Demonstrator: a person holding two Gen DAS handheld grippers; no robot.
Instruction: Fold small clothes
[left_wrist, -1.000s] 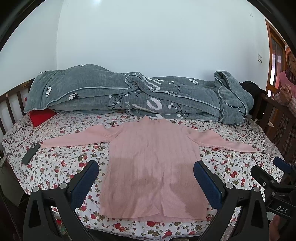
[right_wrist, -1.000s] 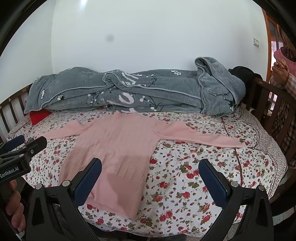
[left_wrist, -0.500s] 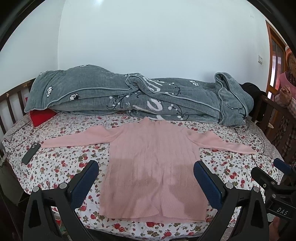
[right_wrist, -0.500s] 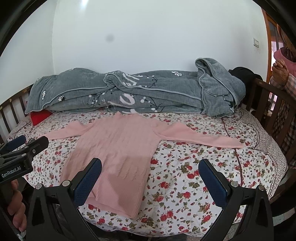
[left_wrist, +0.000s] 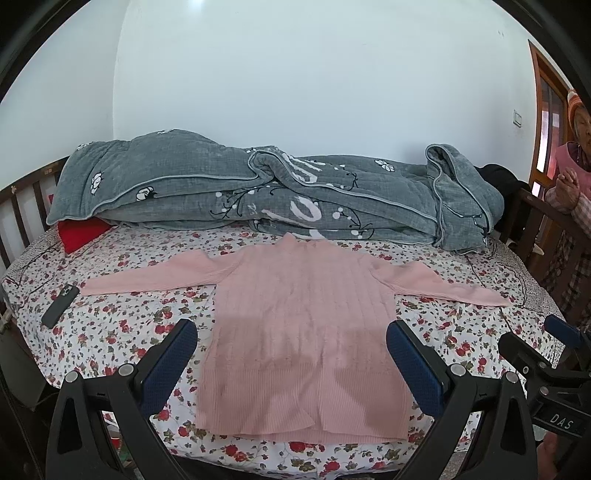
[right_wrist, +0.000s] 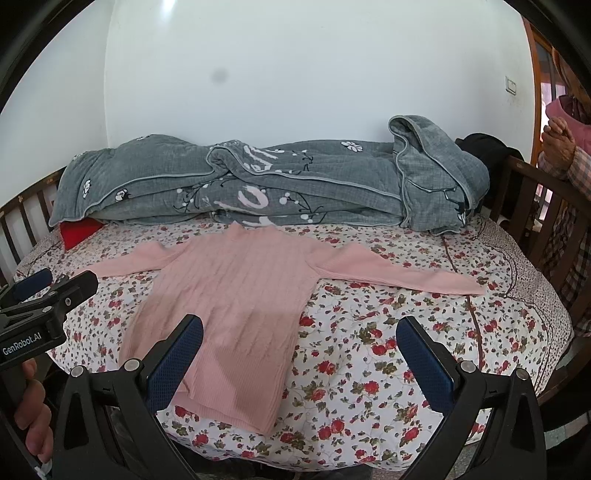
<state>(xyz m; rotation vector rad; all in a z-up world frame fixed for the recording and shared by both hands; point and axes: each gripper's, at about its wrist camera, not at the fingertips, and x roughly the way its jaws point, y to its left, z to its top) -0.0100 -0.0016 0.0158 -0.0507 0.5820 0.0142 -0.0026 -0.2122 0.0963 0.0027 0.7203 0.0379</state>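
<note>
The left gripper (left_wrist: 291, 363) is spread wide, its blue-padded fingers (left_wrist: 170, 363) apart over the near hem of the pink sweater (left_wrist: 303, 332), holding nothing and raised off the cloth. It points level across the bed toward the wall. The right gripper (right_wrist: 299, 363) is just as wide open and empty, held at about the same height just beside the left one, aimed over the sweater's right half and the bare floral sheet (right_wrist: 388, 350). In the right wrist view the left gripper's black body shows at the left edge, with the person's hand (right_wrist: 31, 417) wrapped round its handle below.

The sweater lies flat and unfolded on the sheet, neck toward the wall, hem at the near edge of the bed, both sleeves stretched out sideways. A rumpled grey quilt (left_wrist: 258, 188) runs along the far side, touching the collar. A red cushion (left_wrist: 83, 232) peeks from under its left end, and a dark phone (left_wrist: 61, 305) lies beyond the left cuff. An onlooker (left_wrist: 570, 177) stands by the wooden rail at the right.
</note>
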